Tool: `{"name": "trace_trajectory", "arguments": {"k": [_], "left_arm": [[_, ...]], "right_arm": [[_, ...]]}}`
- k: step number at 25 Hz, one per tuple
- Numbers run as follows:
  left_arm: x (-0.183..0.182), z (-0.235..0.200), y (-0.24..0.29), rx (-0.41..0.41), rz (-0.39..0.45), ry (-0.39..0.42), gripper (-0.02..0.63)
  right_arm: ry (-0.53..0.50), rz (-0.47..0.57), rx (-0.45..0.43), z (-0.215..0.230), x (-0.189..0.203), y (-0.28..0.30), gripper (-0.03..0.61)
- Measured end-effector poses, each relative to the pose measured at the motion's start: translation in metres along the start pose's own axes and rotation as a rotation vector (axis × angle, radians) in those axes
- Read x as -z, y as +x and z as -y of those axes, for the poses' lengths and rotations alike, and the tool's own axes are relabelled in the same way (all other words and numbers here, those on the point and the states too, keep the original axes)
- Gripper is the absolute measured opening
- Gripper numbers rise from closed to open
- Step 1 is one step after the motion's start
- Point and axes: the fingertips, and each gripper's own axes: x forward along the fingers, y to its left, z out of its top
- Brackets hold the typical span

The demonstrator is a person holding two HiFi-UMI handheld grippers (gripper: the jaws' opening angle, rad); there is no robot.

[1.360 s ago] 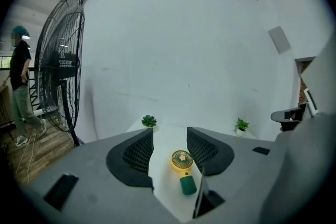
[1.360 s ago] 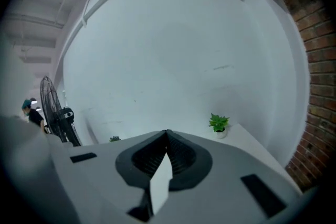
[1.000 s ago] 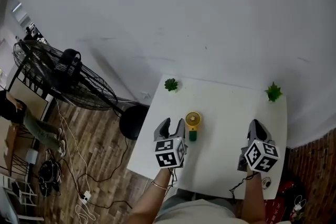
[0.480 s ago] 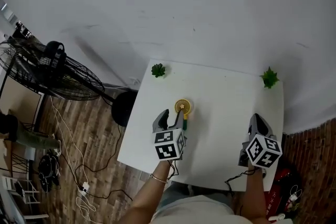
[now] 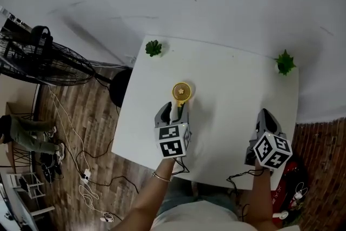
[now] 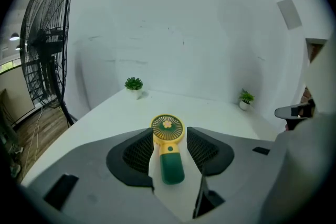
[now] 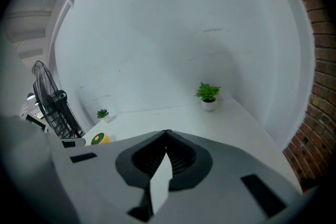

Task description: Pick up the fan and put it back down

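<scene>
Left gripper [image 5: 173,112]: fingers [image 6: 137,150] open and straddling the fan [image 6: 168,136]. The green handle lies between them with a gap showing on each side, so the pads are not pressing. The yellow head sits just past the fingertips, pointing away.

Right gripper [image 7: 167,135]: fingers closed together, nothing between them. It is held over the near edge of the worktop [image 5: 232,89]. The fan is well off to its left.

Fan: lying flat on the worktop, grille up. Round yellow guard with fine radial slats and a small flower badge at the centre. The handle is a short, rounded stub of smooth, glossy plastic. The finger pads are dark and ribbed. The worktop is plain white, matte and flat.

Whether the left fingertips already touch the worktop is not clear from either view.

Risks from here:
- The handle is rounded and slick. If the fingers close off-centre it may roll or squirt forward, out past the fingertips.
- One finger arriving first would slide the light fan sideways across the smooth worktop.
- The head lies beyond the likely grip point, so on the lift it may droop and pivot between the pads.
- If the fingers close too far forward they land on the slatted guard, which looks thin and could flex.
- Setting down at a tilt could land it on the guard rim.
</scene>
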Motion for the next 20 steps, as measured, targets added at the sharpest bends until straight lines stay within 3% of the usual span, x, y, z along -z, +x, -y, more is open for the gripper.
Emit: {"name": "trace_trajectory", "arguments": {"k": [8, 20], "left_arm": [[0.039, 0.002, 0.008, -0.014, -0.085, 0.006, 0.189], [0.048, 0.000, 0.027, -0.029, -0.136, 0.039, 0.189]], "right_arm": [[0.004, -0.065, -0.016, -0.003, 0.032, 0.012, 0.000], [0.020, -0.098, -0.004, -0.002, 0.048, 0.020, 0.000]]}}
